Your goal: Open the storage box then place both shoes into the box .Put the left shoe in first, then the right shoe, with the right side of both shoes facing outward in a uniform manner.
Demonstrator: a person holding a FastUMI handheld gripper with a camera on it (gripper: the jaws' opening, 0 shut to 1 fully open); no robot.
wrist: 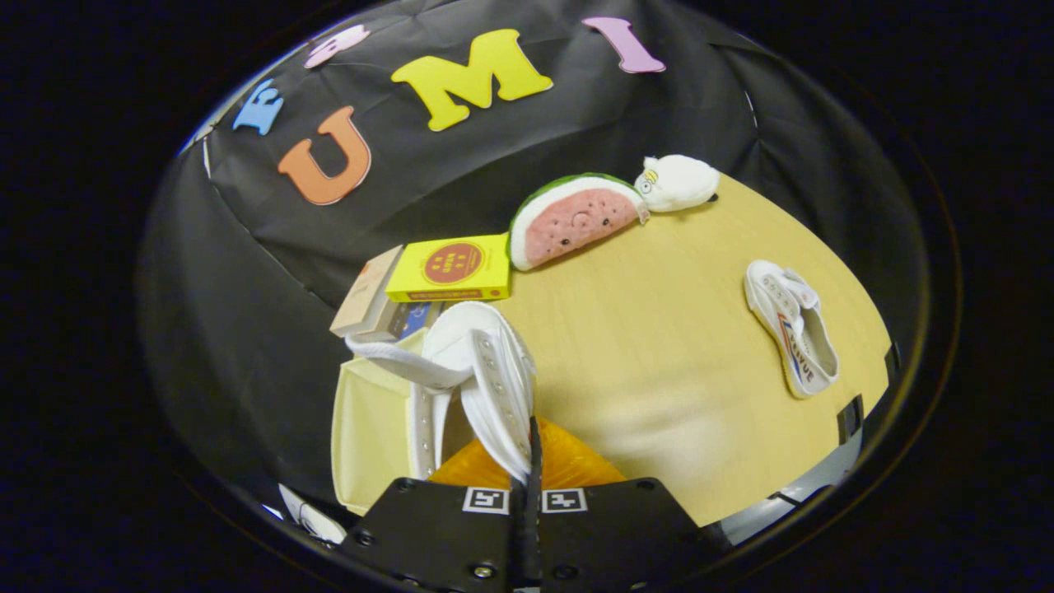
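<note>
At the bottom centre of the frame the gripper (527, 486) has its two fingers drawn together until almost no gap is left, and both press on the thin edge of a white canvas shoe (482, 375). Each finger carries a small square black-and-white marker on its top face. The held shoe hangs just ahead of the fingertips, upside-open toward the camera, so its eyelet rows and orange-yellow insole (560, 461) show, and a flat white lace (403, 362) trails off to the left.

Directly behind and left of that shoe, in the lower left of the frame, is the cream fabric storage box (366, 428); its lid state cannot be made out, and the shoe overlaps its right side, though whether it is inside or just above it is unclear.

Further back, left of centre, a stack of books (387, 309) lies at the near-left edge of the wooden table (659, 354). The top one is a yellow book (449, 268) with a round red emblem; the writing on it is too small to read.

At the right of the frame, well apart from the gripper, the second white shoe (792, 325) lies on its side on the table, with a red and blue logo stripe on its side; the lettering is not legible.

Farthest back, in the upper centre, a watermelon-slice plush toy (572, 218) rests at the table's far edge, touching a small white plush toy (679, 183) to its right.
</note>
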